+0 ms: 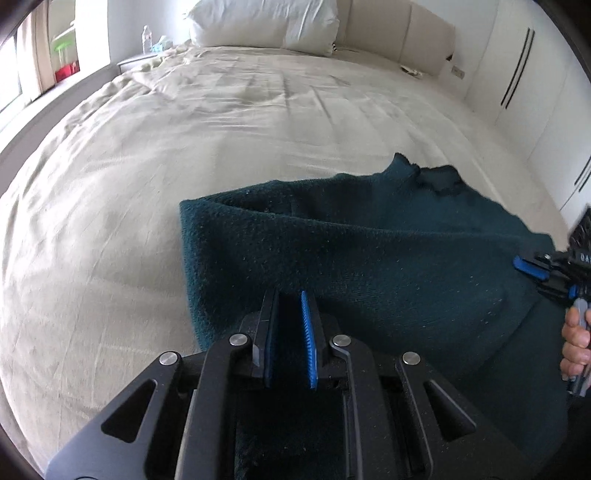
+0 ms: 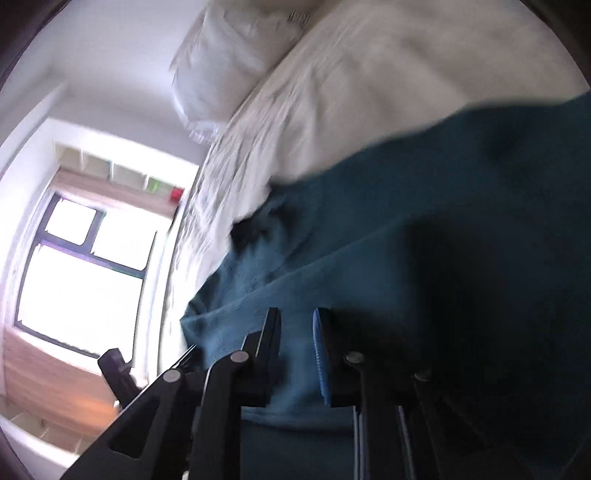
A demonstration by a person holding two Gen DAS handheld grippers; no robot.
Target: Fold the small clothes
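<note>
bed (image 1: 184,147), beige cover, wrinkled, carrying the work; pillow (image 1: 266,22) at its head, water bottle (image 1: 147,37) on the stand at far left. left claw (image 1: 290,332): jaws narrow, pinched on the near edge of the dark teal garment (image 1: 369,251), which lies partly doubled over on the bed in front of the claw, its folded edge at left, a ragged end toward the far side. right claw (image 1: 528,267), at the right margin in a person's hand (image 1: 576,347): in its own view jaws part open with teal cloth between the pads, no clear pinch to be seen. risks: with one corner loose, any pull by the left claw likely drags the layers askew; thick knit may spring the fold open; the right claw may reclose on one layer only, or snag the cover beneath.
</note>
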